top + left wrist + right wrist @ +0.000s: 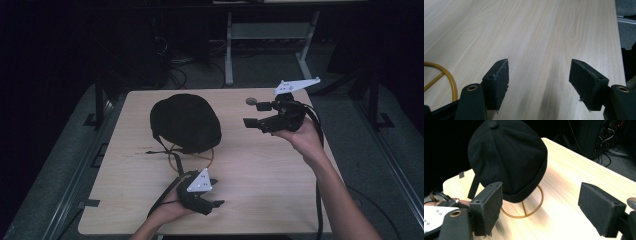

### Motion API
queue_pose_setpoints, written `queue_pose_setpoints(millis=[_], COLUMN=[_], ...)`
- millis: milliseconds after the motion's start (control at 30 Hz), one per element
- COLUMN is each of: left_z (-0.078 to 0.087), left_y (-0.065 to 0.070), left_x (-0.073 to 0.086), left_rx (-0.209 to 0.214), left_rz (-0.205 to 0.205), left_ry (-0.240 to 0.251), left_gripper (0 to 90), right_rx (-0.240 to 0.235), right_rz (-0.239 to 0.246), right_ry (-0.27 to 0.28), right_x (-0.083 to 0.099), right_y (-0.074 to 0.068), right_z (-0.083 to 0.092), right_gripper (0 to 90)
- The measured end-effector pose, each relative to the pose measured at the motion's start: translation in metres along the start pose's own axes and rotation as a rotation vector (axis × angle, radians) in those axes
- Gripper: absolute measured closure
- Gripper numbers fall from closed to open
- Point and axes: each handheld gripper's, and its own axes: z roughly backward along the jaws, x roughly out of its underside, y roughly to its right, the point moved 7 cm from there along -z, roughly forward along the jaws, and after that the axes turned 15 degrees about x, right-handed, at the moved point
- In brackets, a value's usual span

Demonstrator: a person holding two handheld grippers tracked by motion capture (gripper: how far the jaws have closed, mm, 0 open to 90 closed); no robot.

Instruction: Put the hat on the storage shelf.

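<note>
A black cap (185,122) sits on a gold wire stand (176,161) at the back left of the wooden table (280,175). My left gripper (216,194) rests near the front edge, just in front of the stand, with its jaws pointing right. The left gripper view has it (539,62) open over bare wood, with the stand's ring (449,77) at its left. My right gripper (255,114) is held above the table to the right of the cap, pointing at it. It (541,186) is open and empty, with the cap (509,155) and ring (534,210) beyond its jaws.
A round grommet (251,101) sits in the tabletop near the back edge, by the right gripper. A strap (474,187) hangs from the cap's far side. Behind the table stand a white desk frame (230,50) and cables on the floor.
</note>
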Motion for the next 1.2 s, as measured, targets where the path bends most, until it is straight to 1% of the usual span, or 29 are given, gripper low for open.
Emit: queue_pose_setpoints(millis=[300,400,467,533,767,933,967,1200], left_z=[0.0,0.0,0.0,0.0,0.0,0.0,0.0,0.001], left_y=[0.0,0.0,0.0,0.0,0.0,0.0,0.0,-0.001], left_x=[0.0,0.001,0.001,0.0,0.001,0.001,0.001,0.001], left_rx=[-0.001,-0.001,-0.001,-0.002,-0.001,-0.001,-0.001,-0.002], left_rz=[0.003,0.0,0.006,-0.001,0.004,0.002,0.004,0.004], left_ry=[0.001,-0.01,-0.006,-0.008,-0.006,-0.012,-0.006,-0.006], left_gripper=[32.0,32.0,32.0,32.0,32.0,32.0,32.0,32.0], right_rx=[0.013,0.019,0.022,0.028,0.041,0.043,0.045,0.046], right_rz=[-0.019,-0.024,-0.034,-0.042,-0.066,-0.08,-0.082,-0.105], right_ry=[-0.007,-0.011,-0.013,-0.015,-0.028,-0.038,-0.039,-0.043], right_x=[0.018,0.025,0.032,0.037,0.055,0.067,0.069,0.085], right_y=[0.009,0.012,0.014,0.017,0.025,0.028,0.029,0.032], right_z=[0.008,0.011,0.013,0.015,0.02,0.022,0.022,0.026], right_gripper=[18.8,18.7,18.7,18.7,18.6,18.5,18.5,18.5])
